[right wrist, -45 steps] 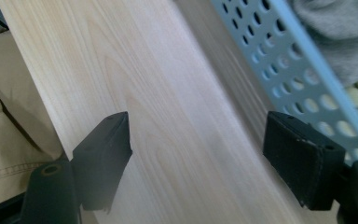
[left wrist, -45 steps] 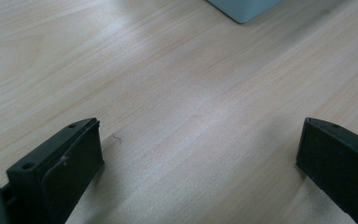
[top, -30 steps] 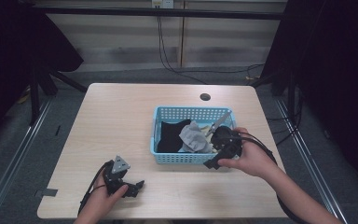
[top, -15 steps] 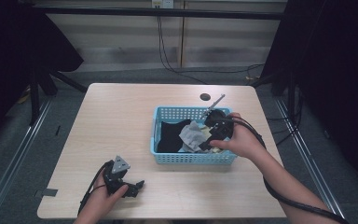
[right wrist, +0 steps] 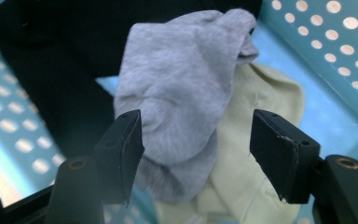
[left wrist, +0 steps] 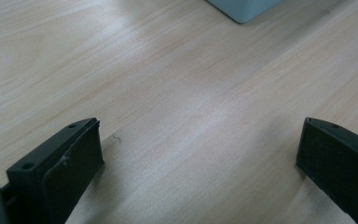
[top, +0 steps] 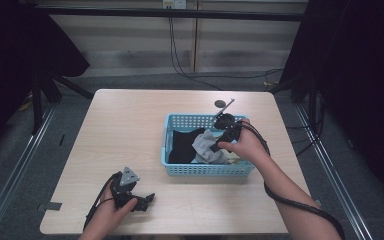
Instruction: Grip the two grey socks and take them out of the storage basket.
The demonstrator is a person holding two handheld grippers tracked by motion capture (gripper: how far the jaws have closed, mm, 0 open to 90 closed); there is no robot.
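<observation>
- High view: my right gripper (top: 219, 143) was held over the blue basket (top: 172, 145) on the wooden surface (top: 125, 125), tilted down into it.
- Right gripper view: jaws released, spread to either side of a grey sock (right wrist: 186, 88); I could not tell whether they touched it. The sock lay on a pale yellow cloth (right wrist: 256, 140), beside a black garment (right wrist: 51, 60).
- My left gripper (top: 141, 201) rested near the front left edge, well apart from the basket, jaws spread wide over bare wood.
</observation>
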